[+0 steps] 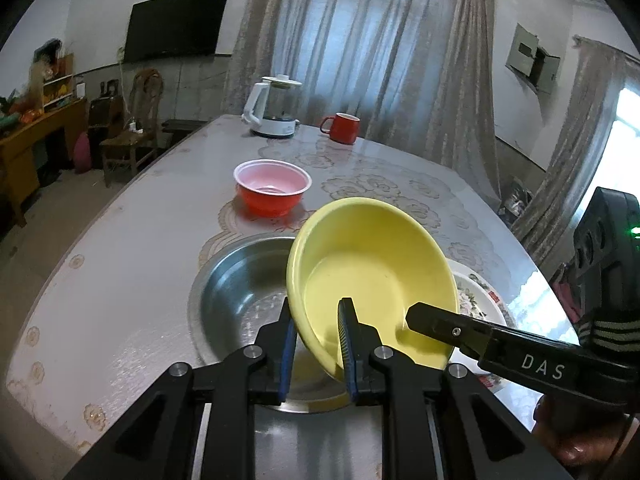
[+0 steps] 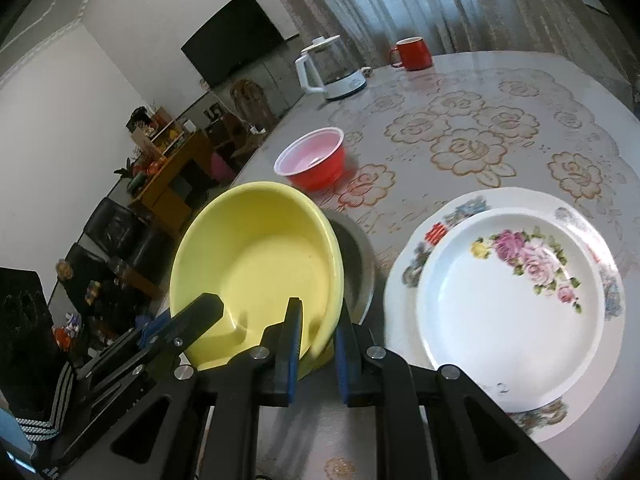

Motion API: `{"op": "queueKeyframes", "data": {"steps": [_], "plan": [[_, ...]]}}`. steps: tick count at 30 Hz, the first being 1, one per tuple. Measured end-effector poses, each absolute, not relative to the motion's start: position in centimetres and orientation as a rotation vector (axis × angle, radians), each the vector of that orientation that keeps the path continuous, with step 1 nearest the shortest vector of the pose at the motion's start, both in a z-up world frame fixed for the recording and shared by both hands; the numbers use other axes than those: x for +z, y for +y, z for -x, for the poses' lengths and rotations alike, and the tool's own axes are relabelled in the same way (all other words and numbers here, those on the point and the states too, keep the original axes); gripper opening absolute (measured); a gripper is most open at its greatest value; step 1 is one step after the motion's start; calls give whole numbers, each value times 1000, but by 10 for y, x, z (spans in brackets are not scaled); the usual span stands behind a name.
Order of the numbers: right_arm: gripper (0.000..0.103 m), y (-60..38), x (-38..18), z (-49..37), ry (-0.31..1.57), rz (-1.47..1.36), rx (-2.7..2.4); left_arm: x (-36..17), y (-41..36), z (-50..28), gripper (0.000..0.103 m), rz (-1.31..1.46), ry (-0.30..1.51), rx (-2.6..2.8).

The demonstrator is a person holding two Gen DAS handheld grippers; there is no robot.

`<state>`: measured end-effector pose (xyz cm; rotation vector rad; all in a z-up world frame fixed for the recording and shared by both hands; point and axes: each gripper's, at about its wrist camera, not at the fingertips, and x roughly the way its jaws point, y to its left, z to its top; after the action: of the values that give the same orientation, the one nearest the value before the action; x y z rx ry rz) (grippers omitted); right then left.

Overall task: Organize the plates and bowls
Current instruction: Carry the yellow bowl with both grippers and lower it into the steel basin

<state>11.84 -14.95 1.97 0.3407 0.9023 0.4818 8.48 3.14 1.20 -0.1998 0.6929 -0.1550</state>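
Left wrist view: left hand-held gripper [image 1: 318,344] pinches the near rim of the yellow bowl [image 1: 372,276], tilted above the steel basin [image 1: 240,292] just ahead on the table [image 1: 120,280], probably to nest it there. Red bowl [image 1: 272,186] waits beyond.

Right wrist view: right hand-held gripper [image 2: 318,354] clamps the same rim, sharing the load. Stacked flowered plates [image 2: 512,300] lie to its right.

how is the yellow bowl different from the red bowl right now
The yellow bowl is tilted and off the table, gripped at its rim by the left gripper and right gripper; the red bowl sits upright on the table, untouched. The yellow one looks wider. Both are empty.
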Motion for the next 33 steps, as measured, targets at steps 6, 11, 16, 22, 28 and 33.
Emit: {"op": "queueKeyframes", "data": {"steps": [6,11,16,22,28,33], "plan": [[15,-139,14,-122,921,-330,487,6,37,-84,19,203,703,-142],[15,-129,5,-128,956,-306,473,-7,38,-89,22,189,740,-126],[17,-120,-7,-140,998,-283,460,-21,42,-100,22,200,781,-103],[17,-110,-13,-150,1024,-252,440,-31,46,-111,25,203,812,-96],[23,-101,-14,-158,1056,-222,428,-35,48,-116,29,200,830,-95],[22,-100,-15,-160,1071,-218,416,-38,50,-118,29,208,841,-90]]}}
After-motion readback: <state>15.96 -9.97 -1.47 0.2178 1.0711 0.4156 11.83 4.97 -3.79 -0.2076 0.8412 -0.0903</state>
